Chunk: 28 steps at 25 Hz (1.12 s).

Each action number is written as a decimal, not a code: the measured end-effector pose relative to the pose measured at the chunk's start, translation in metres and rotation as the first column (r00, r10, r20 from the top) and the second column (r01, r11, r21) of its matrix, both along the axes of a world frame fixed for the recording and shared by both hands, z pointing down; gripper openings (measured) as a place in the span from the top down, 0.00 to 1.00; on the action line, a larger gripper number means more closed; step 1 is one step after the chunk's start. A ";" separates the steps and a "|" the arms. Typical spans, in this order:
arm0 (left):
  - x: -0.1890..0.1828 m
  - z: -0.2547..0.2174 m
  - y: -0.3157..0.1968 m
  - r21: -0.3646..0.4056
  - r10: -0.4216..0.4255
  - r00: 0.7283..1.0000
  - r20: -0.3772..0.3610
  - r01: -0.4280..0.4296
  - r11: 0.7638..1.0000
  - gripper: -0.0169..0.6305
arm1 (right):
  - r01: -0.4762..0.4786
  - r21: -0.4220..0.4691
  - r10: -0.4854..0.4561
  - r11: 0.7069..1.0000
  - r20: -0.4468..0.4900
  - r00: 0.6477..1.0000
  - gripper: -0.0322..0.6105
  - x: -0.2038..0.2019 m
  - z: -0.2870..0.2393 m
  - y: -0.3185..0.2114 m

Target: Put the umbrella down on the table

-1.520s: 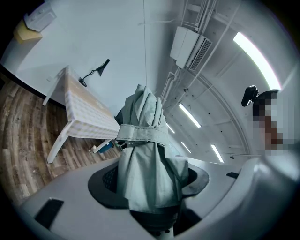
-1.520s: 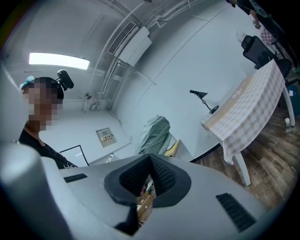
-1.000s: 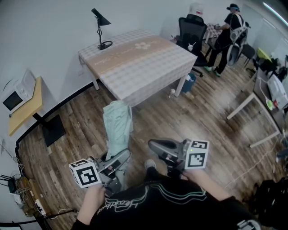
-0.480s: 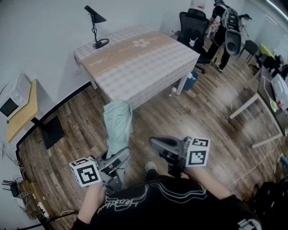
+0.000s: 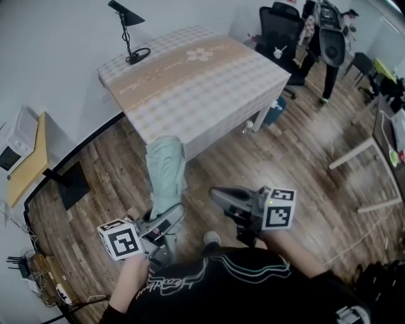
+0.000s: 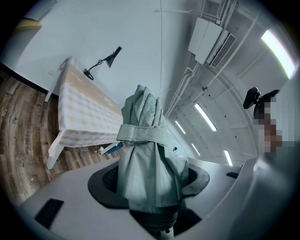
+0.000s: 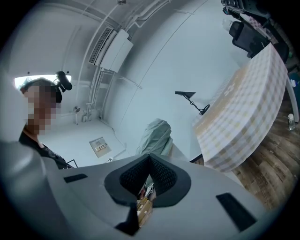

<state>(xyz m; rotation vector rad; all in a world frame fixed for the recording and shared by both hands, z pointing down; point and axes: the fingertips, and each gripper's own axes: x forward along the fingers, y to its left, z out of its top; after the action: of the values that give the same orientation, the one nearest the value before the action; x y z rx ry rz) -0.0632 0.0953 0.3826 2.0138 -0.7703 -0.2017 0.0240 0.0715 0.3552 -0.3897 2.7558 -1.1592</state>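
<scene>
Umbrella [image 5: 166, 171] aimed lengthwise at table [image 5: 209, 82]; cloth script illegible
Left gripper [image 5: 169, 218] pinched its near end; right gripper [image 5: 216, 193] jaws met, empty.

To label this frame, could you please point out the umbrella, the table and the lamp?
umbrella [image 5: 166, 168], head view, on the folded canopy.
table [image 5: 209, 85], head view, on the bare checked top.
lamp [image 5: 126, 14], head view, on the black shade.

Cloth and wood finishes
Pale green folded cloth umbrella [image 5: 166, 169] looks soft and creased; checked cloth tabletop [image 5: 190, 82] matt; brown wood-plank floor [image 5: 304, 161] slightly glossy.
</scene>
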 end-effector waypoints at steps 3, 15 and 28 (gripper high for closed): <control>0.006 0.003 -0.028 -0.010 -0.012 1.000 0.004 0.012 1.000 0.58 | 0.011 -0.007 -0.011 1.000 0.005 1.000 0.93 0.005 0.004 -0.028; 0.020 -0.005 -0.100 0.005 -0.048 0.998 0.027 0.048 0.999 0.58 | 0.051 0.001 -0.051 0.999 0.035 0.998 0.93 0.018 0.002 -0.100; 0.025 -0.014 -0.126 0.036 -0.037 0.998 0.055 0.035 0.999 0.58 | 0.018 0.024 -0.019 1.000 0.046 0.999 0.93 0.031 -0.007 -0.121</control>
<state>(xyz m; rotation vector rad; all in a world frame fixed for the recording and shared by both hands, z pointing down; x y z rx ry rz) -0.0387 -0.0302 0.3689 2.0469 -0.8440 -0.1818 0.0555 -0.0496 0.3484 -0.3319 2.7362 -1.1245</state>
